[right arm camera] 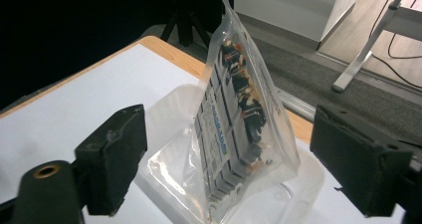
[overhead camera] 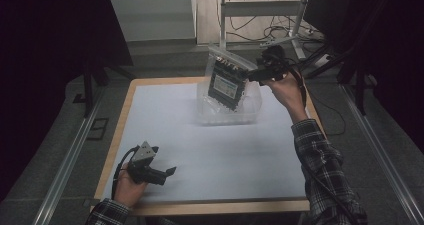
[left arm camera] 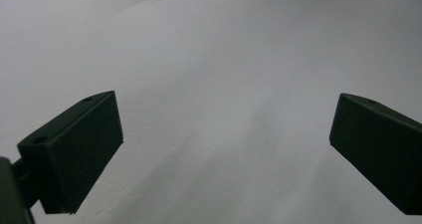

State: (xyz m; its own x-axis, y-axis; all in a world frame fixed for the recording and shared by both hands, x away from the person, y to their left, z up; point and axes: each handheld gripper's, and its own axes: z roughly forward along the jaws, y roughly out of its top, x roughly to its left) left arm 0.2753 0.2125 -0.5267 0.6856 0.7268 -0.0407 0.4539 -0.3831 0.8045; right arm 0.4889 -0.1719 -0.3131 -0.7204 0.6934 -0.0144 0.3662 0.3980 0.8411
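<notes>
The clear bag [right arm camera: 239,119] with the circuit board inside stands on end in the plastic tub [overhead camera: 250,114] at the counter's far side, right hand-held gripper [right arm camera: 229,159] wide open around it, probably to grab it, left hand-held gripper [left arm camera: 224,149] idling wide open near the front edge.

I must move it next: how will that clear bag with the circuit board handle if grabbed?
The clear bag looks thin and glossy, so probably slippery and floppy at its top. The board inside likely stiffens it. Standing on edge in the plastic tub, it may tip.
</notes>
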